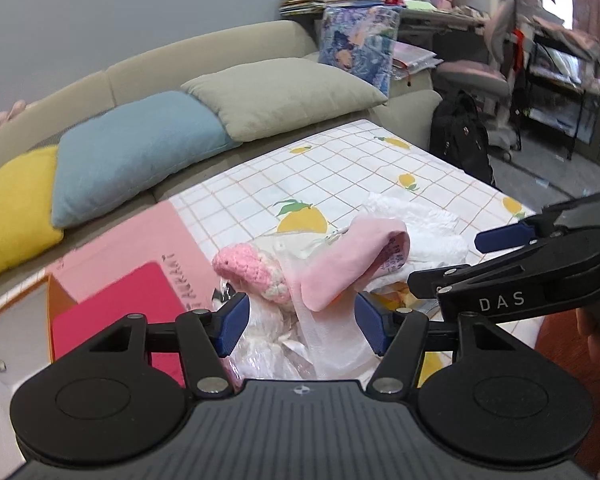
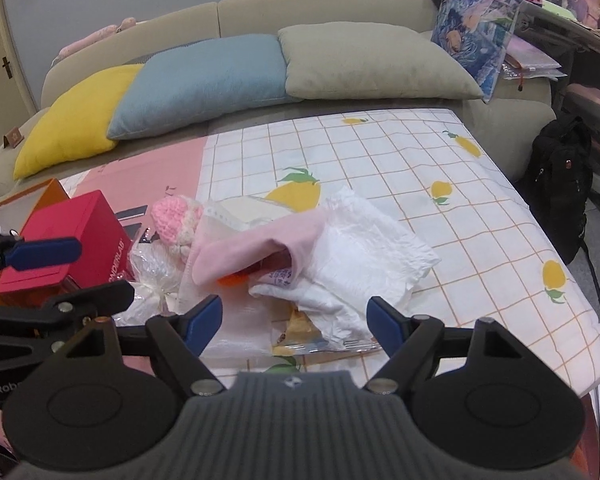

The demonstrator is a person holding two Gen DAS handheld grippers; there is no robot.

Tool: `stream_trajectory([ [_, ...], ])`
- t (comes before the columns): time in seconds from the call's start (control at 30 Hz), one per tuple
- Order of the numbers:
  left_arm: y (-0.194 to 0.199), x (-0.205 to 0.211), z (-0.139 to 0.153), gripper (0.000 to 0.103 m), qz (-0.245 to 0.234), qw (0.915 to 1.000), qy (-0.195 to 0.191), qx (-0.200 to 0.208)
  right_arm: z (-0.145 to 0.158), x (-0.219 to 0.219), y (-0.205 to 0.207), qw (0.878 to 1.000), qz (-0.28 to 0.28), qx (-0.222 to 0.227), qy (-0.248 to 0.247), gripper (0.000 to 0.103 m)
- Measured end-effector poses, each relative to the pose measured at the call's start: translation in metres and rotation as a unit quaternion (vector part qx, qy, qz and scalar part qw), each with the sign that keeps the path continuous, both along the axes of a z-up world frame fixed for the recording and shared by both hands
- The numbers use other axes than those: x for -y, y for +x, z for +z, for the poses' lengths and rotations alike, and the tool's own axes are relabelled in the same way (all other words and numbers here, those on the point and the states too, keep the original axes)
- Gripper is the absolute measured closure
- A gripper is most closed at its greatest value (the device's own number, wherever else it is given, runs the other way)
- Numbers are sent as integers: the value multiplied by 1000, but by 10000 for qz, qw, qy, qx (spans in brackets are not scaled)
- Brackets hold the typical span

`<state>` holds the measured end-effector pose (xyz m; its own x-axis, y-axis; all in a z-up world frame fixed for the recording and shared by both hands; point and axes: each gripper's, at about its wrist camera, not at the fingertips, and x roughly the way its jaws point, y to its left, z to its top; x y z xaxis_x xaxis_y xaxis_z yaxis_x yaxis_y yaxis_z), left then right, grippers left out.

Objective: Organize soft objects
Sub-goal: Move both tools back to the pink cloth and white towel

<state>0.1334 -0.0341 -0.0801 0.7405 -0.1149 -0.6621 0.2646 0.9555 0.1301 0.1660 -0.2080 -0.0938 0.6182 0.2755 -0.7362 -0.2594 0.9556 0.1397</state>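
Left wrist view: the left gripper [image 1: 300, 322] stands open, its blue pads on either side of a clear plastic bag [image 1: 300, 344] at the near end of the heap, not yet closed on it. Just beyond lie a pink knit hat [image 1: 252, 270], a pink cloth [image 1: 352, 260] and a white cloth [image 1: 428, 232], all on the checked surface [image 1: 340, 168]. I judge the sorting barely begun; the next move calls for closing on one item only and lifting it free. The right gripper [image 1: 504, 240] crowds in from the right.

Right wrist view: the right gripper [image 2: 294, 322] is open too, hovering over the near edge of the heap, above a snack packet [image 2: 300, 332]. A red box [image 2: 64, 248] sits left, the left gripper [image 2: 40, 256] just before it. Overlapping cloths may drag one another.
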Motion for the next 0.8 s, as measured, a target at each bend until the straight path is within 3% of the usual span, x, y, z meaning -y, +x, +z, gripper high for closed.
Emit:
stream_trajectory([
  [0.37,33,36,-26,36,-891,9945,556,-32,-16,11,28,9982,60,-330,-502,31],
  [0.5,42,55,-34,31,-1170,9903,745,94,-18,23,36,9959,64,-316,-850,31],
  [0.63,50,70,-39,25,-1450,9859,828,92,-20,36,40,9942,117,-288,-1027,32],
  [0.8,59,76,-41,20,-1397,9885,580,-4,-21,49,43,9932,145,-208,-1138,33],
])
